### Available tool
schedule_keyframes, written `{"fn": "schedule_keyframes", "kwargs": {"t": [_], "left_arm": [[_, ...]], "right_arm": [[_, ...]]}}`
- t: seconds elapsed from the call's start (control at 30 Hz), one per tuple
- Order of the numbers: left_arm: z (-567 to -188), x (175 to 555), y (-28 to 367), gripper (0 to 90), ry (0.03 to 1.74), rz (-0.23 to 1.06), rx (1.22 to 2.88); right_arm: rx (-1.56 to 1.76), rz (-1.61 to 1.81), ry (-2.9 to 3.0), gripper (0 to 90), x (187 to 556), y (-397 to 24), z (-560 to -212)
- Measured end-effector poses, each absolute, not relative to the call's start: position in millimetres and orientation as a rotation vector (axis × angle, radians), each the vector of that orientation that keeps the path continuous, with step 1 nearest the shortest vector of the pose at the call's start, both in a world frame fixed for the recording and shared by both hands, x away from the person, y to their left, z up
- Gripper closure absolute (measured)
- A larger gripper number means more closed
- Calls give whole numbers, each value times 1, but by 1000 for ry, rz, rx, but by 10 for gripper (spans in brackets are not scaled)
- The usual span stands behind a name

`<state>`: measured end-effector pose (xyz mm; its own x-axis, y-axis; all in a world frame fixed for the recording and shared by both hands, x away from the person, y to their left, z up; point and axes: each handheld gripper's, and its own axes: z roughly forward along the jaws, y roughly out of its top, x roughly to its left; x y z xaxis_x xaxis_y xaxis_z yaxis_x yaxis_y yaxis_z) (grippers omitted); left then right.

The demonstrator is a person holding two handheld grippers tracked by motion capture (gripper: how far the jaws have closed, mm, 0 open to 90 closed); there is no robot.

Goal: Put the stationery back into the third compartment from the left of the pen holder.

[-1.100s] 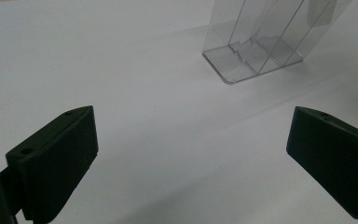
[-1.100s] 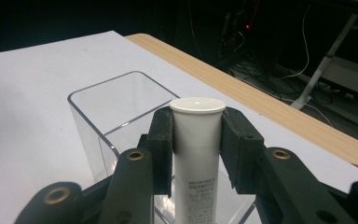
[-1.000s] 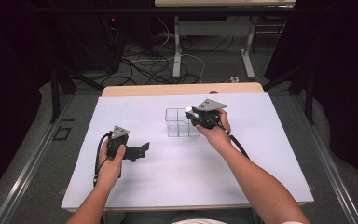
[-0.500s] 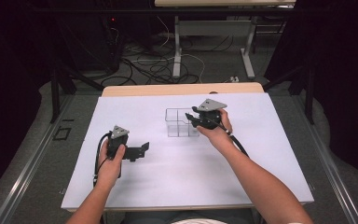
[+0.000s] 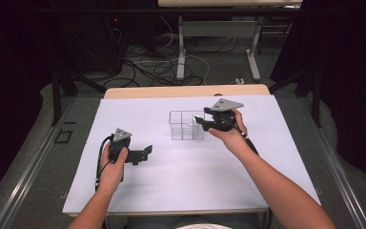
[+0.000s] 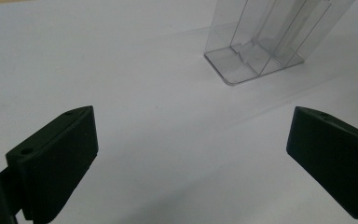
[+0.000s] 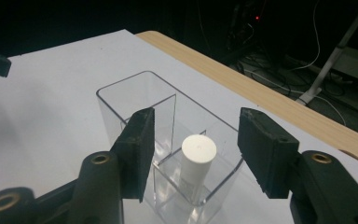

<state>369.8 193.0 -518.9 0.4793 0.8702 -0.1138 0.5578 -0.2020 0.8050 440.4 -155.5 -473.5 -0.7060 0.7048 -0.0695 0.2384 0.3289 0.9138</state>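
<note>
**Clear divided box at centre, white cylinder inside, both claws spread**

Where the white sheet (image 5: 181, 181) covers the table, a clear plastic box (image 5: 186, 125) with inner partitions stands just above the centre of the high view. The right gripper (image 5: 201, 120) sits directly right of it, held in the person's right hand (image 5: 228, 136), with its jaws over the box's right end. In the right gripper view the two black jaws rise from the bottom edge and stand apart, one left of centre and one right of centre, with nothing pinched between them. Framed in the gap between them, a white cylinder (image 7: 197, 161) stands upright in one compartment of the clear plastic box (image 7: 135, 98), at lower centre of that frame; its flat round top faces up. The neighbouring compartments toward the upper left of that frame look bare. A strip of wooden table edge (image 7: 270, 102) runs diagonally across the upper right.

In the lower left of the high view, the left gripper (image 5: 145, 153) rests low over the sheet, held in the left hand (image 5: 112, 167), well apart from the box. The left gripper view shows its jaws spread wide, one at the lower left and one at the right edge, gripping nothing, with the white sheet (image 6: 144, 116) between them. The clear plastic box (image 6: 261, 42) appears at the upper right of that frame.
</note>
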Motion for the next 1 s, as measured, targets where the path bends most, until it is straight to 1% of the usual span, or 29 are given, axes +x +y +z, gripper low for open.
{"fn": "schedule_keyframes", "kwargs": {"t": [0.1, 0.2, 0.27, 0.37, 0.47, 0.6, 0.77, 0.93, 0.97, 1.0], "left_arm": [[-519, 370, 193, 19, 1190, 470, 1888], [-519, 370, 193, 19, 1191, 470, 1887], [-519, 370, 193, 19, 1191, 470, 1886], [-519, 369, 193, 19, 1194, 467, 1882], [-518, 369, 193, 18, 1197, 462, 1887], [-519, 370, 194, 19, 1199, 473, 1885], [-518, 369, 195, 18, 1199, 470, 1890], [-518, 369, 195, 18, 1202, 472, 1874], [-518, 369, 195, 19, 1203, 474, 1874], [-518, 369, 195, 18, 1203, 473, 1874]], "right_arm": [[817, 1328, 2116, 449, 436, -162, -472], [825, 1302, 2108, 393, 433, -171, -472], [857, 1310, 2111, 384, 432, -178, -473], [932, 1319, 2103, 311, 432, -189, -474], [978, 1304, 2093, 269, 430, -198, -474], [1030, 1235, 2075, 169, 428, -210, -473], [1065, 1186, 2067, 133, 419, -223, -476], [1093, 1197, 2052, 19, 412, -234, -482], [1104, 1188, 2060, 0, 411, -236, -483], [1113, 1187, 2056, 0, 410, -238, -484]]}}
